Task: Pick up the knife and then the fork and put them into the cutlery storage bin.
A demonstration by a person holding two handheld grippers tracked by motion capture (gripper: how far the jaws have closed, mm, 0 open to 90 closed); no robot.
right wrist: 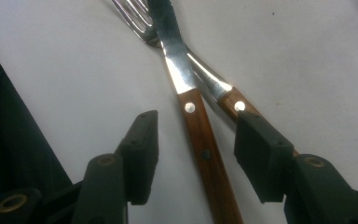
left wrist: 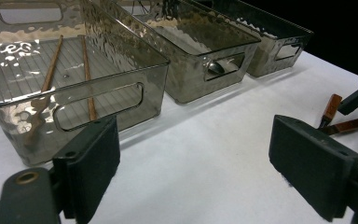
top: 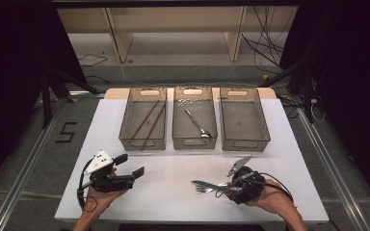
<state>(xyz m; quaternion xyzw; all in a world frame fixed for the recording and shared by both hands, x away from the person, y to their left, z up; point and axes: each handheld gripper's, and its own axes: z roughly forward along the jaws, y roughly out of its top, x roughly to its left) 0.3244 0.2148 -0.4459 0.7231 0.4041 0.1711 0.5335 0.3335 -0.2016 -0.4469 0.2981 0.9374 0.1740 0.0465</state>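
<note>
White tabletop [top: 173, 192] runs across the middle of the high view, with grey floor and dark framing around it.

Low and right of centre on it lie a knife [top: 203, 183] and a fork [top: 207, 189], crossed over each other, their metal ends pointing left. In the right gripper view both show brown wooden handles with silver rivets: the knife [right wrist: 200, 135] runs up the middle of the frame, and the fork [right wrist: 214, 86] passes under its blade toward the right. The right gripper [top: 225, 186] is down over these handles. Its jaws are apart, with the knife handle between them and untouched by the left pad; the right pad sits over the fork handle, and whether it touches cannot be told.

The left gripper [top: 130, 166], in the lower left of the high view, holds its jaws wide apart with nothing between them.

Three smoky translucent bins stand side by side in the upper centre, each with cut-out handles at the ends. The left bin [top: 125, 126] holds two brown chopsticks [top: 147, 120] lying lengthwise. The middle bin [top: 175, 126] holds one metal spoon [top: 196, 124], its bowl toward the near end. The right bin [top: 265, 126] has only its ribbed floor showing.

A black "5" [top: 66, 132] is marked on the floor at the left of the frame.
</note>
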